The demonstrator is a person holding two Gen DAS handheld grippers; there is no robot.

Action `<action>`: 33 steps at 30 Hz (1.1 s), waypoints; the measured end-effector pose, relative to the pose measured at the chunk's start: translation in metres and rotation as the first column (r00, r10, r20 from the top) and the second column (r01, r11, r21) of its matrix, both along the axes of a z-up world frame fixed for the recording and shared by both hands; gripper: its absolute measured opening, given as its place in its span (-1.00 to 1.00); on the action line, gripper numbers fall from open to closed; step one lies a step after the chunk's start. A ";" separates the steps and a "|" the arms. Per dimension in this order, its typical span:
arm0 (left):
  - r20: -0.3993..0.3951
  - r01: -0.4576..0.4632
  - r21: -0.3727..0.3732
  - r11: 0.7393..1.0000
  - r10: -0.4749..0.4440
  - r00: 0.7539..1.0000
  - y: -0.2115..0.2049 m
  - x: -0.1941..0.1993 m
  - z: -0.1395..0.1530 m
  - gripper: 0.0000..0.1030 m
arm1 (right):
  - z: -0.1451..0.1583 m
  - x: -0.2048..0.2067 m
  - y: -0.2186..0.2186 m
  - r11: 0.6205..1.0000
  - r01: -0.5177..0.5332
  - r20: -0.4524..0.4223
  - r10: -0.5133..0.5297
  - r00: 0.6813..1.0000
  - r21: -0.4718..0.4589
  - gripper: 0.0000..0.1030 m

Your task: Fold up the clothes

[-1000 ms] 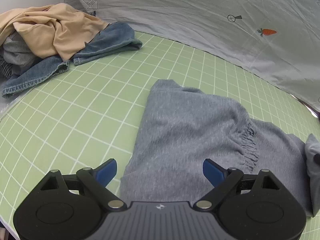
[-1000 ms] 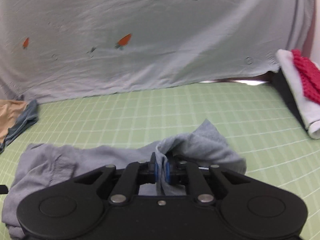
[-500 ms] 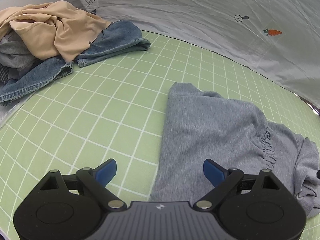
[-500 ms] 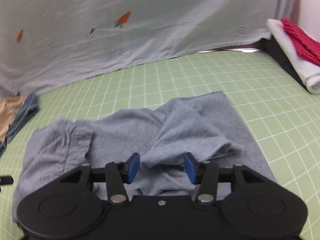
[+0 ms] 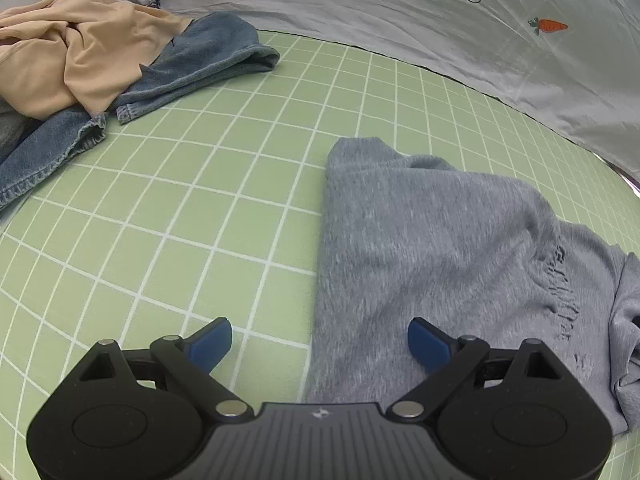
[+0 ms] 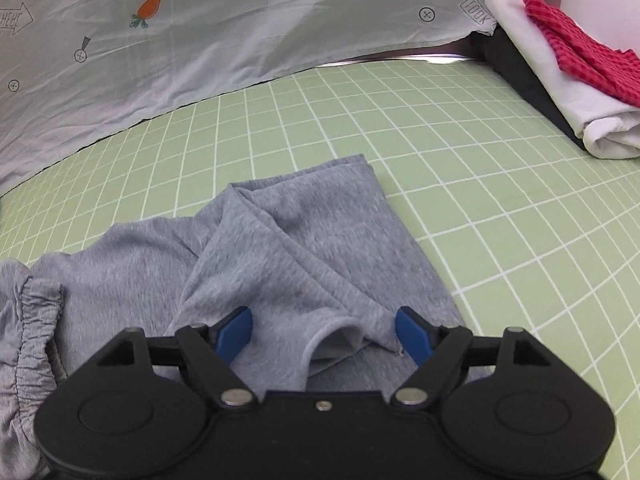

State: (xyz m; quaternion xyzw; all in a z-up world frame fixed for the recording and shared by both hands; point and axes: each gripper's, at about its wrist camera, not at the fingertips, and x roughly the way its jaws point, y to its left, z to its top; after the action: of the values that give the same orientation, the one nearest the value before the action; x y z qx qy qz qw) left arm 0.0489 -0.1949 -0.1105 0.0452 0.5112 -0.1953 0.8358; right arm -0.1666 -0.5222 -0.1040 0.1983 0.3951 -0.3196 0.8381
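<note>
Right gripper (image 6: 324,330) now spread wide and empty, having let go of the grey garment (image 6: 304,248), which lies folded over on the green mat (image 6: 500,200). Left gripper (image 5: 319,342) wide too, straddling its edge. Further out, unfolded pile (image 5: 80,60) waiting, so probably another fold next.

Bare green table (image 5: 200,208) is left open between the grey garment (image 5: 440,248) and the denim pile (image 5: 72,136). At the right, passage is blocked by folded clothes (image 6: 560,76).

Heather-grey garment (image 6: 304,256) on a white-gridded green mat (image 5: 200,184), blue jeans (image 5: 192,68).
</note>
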 end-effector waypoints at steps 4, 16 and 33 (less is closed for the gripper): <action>-0.005 -0.003 -0.001 1.000 0.003 1.000 0.000 0.003 -0.003 0.84 | 0.006 0.011 0.000 0.999 -0.047 0.026 0.046 0.999 0.027 -0.80; -0.021 -0.014 0.014 1.000 0.015 1.000 0.000 0.007 -0.008 0.85 | 0.060 0.080 0.030 0.973 -0.212 0.365 0.164 0.917 0.095 0.14; 0.019 0.005 0.048 0.999 -0.006 1.000 0.010 -0.014 0.006 0.91 | 0.000 -0.021 0.017 0.985 0.082 0.072 -0.094 0.993 0.154 -0.63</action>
State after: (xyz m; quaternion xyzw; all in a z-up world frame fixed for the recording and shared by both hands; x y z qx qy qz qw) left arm 0.0350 -0.1845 -0.1050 0.0684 0.5077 -0.1850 0.8387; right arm -0.1875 -0.5053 -0.1035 0.2912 0.3753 -0.3175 0.8207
